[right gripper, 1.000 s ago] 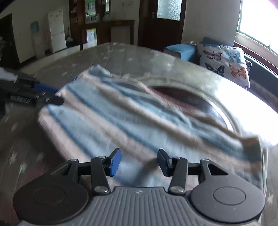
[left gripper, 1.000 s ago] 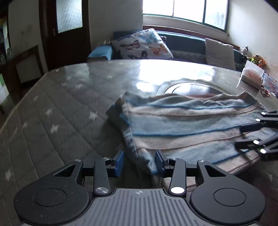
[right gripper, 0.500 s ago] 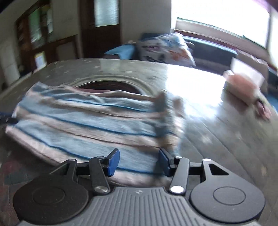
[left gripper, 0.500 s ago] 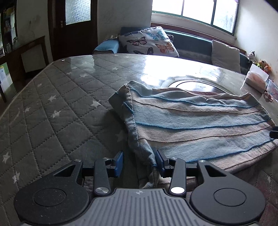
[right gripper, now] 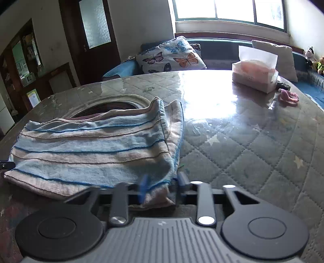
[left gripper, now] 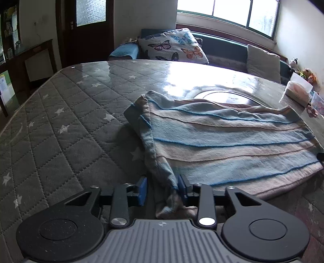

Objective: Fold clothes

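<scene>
Left wrist view: the left gripper (left gripper: pixel 162 189) sits low at the near edge of the table (left gripper: pixel 66 129), its 2 blue-padded fingers (left gripper: pixel 142 190) parted with a moderate gap. The near left corner of the striped garment (left gripper: pixel 228 145) hangs bunched in that gap, lying against the right-hand finger while the left-hand finger stands apart from it, so the gripper straddles the cloth without pinching it. The garment, banded in blue and beige, lies spread flat on the quilted, star-patterned table cover, running from this corner to the right and far toward a round inset in the table top (left gripper: pixel 222 95). A tissue box (left gripper: pixel 298 92) stands at the far right edge of the table. A butterfly cushion (left gripper: pixel 172 47) rests on the bench beyond the table, under the window (left gripper: pixel 226 12). Right wrist view: the right gripper (right gripper: pixel 161 187) is at the garment's (right gripper: pixel 91 145) near right corner, fingers apart, with the corner of the cloth lying between them. The left-hand finger is blurred, so I cannot tell whether it touches the cloth. In this view the garment lies to the left of centre, its right edge doubled over in 2 layers, partly covering the round inset (right gripper: pixel 113 105). The tissue box (right gripper: pixel 255 74) stands far right on the table, with a small pink item (right gripper: pixel 288 97) just beside it.
</scene>
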Demonstrator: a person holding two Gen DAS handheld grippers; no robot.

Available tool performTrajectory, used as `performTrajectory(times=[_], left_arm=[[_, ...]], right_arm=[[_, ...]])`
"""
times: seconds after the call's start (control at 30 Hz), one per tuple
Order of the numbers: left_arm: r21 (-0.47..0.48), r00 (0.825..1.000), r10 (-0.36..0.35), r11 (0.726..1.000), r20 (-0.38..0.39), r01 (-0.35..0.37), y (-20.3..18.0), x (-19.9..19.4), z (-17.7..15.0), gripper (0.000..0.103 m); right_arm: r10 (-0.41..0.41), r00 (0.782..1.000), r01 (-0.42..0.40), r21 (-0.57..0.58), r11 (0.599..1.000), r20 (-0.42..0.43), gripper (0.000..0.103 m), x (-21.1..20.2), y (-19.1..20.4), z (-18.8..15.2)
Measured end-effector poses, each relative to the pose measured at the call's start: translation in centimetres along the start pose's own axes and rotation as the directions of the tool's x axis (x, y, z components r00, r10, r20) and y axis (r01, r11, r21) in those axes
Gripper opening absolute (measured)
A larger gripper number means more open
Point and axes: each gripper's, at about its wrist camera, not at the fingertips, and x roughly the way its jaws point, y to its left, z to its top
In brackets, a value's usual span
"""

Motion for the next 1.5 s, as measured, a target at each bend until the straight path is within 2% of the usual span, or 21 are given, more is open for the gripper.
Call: performTrajectory(times=[0.07, 0.37, 0.5, 0.67, 0.8, 0.87, 0.9, 0.93, 1.03, 1.1, 1.13, 1.27, 1.3, 1.37, 1.5], left_arm=[[0.001, 1.0, -0.011, 1.0, -0.004, 0.011, -0.3, -0.3, -0.2, 0.027], [-0.006, 0.992, -0.125, 0.992, -0.036, 0.124, -2.2, -3.3, -3.5, 0.026], [0.001, 0.991, -0.135, 0.991, -0.009, 0.135, -2.9, -5.0, -4.9, 0.031], [-0.038, 0.991, -0.134, 0.99, 0.011, 0.135, -3.2, -6.1, -5.7, 0.042], [-0.072, 0.992, -0.129, 0.989, 0.004, 0.129, -3.5, -6.3, -6.3, 0.041], [-0.086, 0.993, -0.122, 0.989, -0.002, 0.121, -3.6, -6.2, -6.6, 0.04], [-0.096, 0.992, -0.126, 0.988, -0.001, 0.125, -3.7, -6.1, -6.6, 0.037], [-0.105, 0.991, -0.133, 0.985, 0.003, 0.133, -3.7, -6.2, -6.7, 0.029], [-0.128, 0.988, -0.153, 0.98, 0.026, 0.155, -3.7, -6.5, -6.8, 0.019], [-0.136, 0.985, -0.163, 0.976, 0.052, 0.168, -3.8, -7.0, -6.7, 0.016], [-0.133, 0.984, -0.168, 0.975, 0.067, 0.176, -4.1, -7.2, -6.5, 0.015], [-0.091, 0.972, -0.204, 0.972, 0.117, 0.215, -5.6, -8.1, -5.6, 0.014], [-0.082, 0.968, -0.218, 0.97, 0.127, 0.229, -5.9, -8.2, -5.4, 0.014], [-0.066, 0.96, -0.244, 0.965, 0.139, 0.255, -6.6, -8.2, -4.9, 0.014], [-0.027, 0.95, -0.276, 0.959, 0.148, 0.283, -8.3, -7.8, -4.4, 0.013]], right_arm=[[0.004, 1.0, -0.004, 0.006, 1.0, -0.001, 0.008, -0.4, -0.2, -0.2], [-0.058, 0.998, 0.057, -0.042, 0.998, -0.033, 0.005, -4.5, -1.3, -2.4], [-0.096, 0.994, 0.094, -0.047, 0.994, -0.051, 0.007, -6.9, -2.2, -3.7], [-0.12, 0.993, 0.121, -0.08, 0.989, 0.011, 0.012, -9.3, -1.5, -2.7], [-0.045, 0.998, 0.049, -0.135, 0.99, 0.034, 0.013, -9.6, 0.8, -1.0], [-0.004, 1.0, 0.008, -0.163, 0.987, 0.03, 0.017, -9.1, 2.2, -0.2], [0.028, 0.999, -0.023, -0.188, 0.982, 0.023, 0.017, -8.6, 3.5, 0.3], [0.051, 0.999, -0.047, -0.209, 0.977, 0.016, 0.017, -8.2, 4.5, 0.7], [0.125, 0.992, -0.123, -0.27, 0.955, -0.012, 0.018, -7.1, 7.7, 1.9], [0.175, 0.984, -0.177, -0.305, 0.936, -0.037, 0.024, -6.5, 9.8, 2.5], [0.199, 0.979, -0.204, -0.317, 0.926, -0.05, 0.029, -6.3, 10.9, 3.0], [0.285, 0.952, -0.305, -0.349, 0.886, -0.11, 0.035, -5.4, 14.8, 4.7], [0.299, 0.946, -0.324, -0.356, 0.876, -0.124, 0.038, -5.1, 15.7, 5.2], [0.32, 0.936, -0.352, -0.377, 0.857, -0.148, 0.05, -4.6, 17.6, 5.9], [0.338, 0.918, -0.396, -0.426, 0.813, -0.209, 0.058, -3.2, 21.1, 6.6]])
